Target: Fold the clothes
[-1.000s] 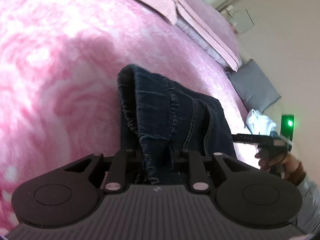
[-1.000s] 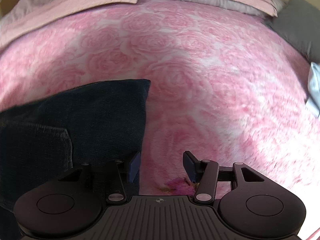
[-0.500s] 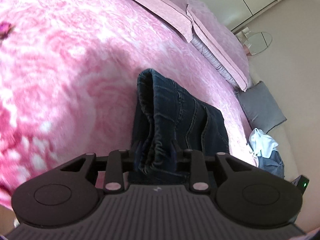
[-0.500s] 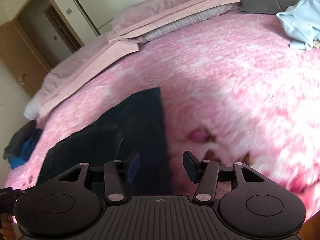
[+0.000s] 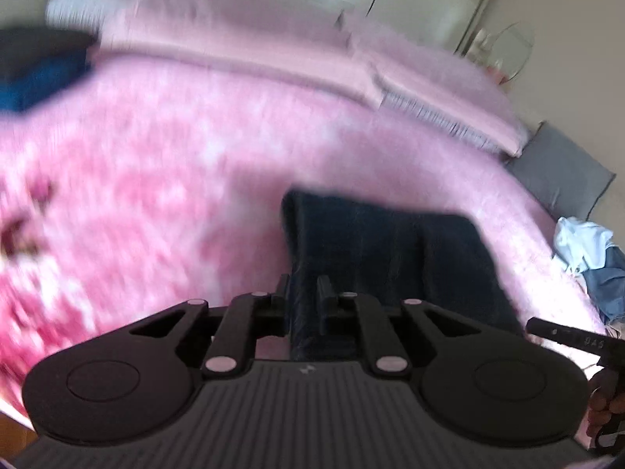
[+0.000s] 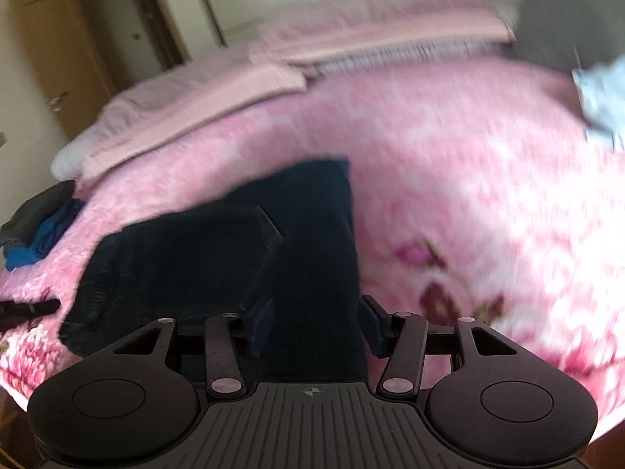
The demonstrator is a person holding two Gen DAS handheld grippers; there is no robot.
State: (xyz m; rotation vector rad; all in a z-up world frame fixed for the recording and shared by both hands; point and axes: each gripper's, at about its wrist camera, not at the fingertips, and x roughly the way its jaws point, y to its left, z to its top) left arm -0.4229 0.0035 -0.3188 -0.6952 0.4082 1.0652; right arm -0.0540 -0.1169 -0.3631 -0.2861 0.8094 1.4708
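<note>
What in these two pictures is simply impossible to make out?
- Left wrist view: seams and folds of the jeans are lost to motion blur; the left gripper, shut on them, hides their near edge.
- Right wrist view: the right gripper stands open, its body covering the jeans' near end.
- Both views: the light clothes pile is cut by the frame edge.

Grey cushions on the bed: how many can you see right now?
1. The grey cushion lies at the bed's far right corner, beside the pink pillows. More may be hidden outside these blurred views.
</note>
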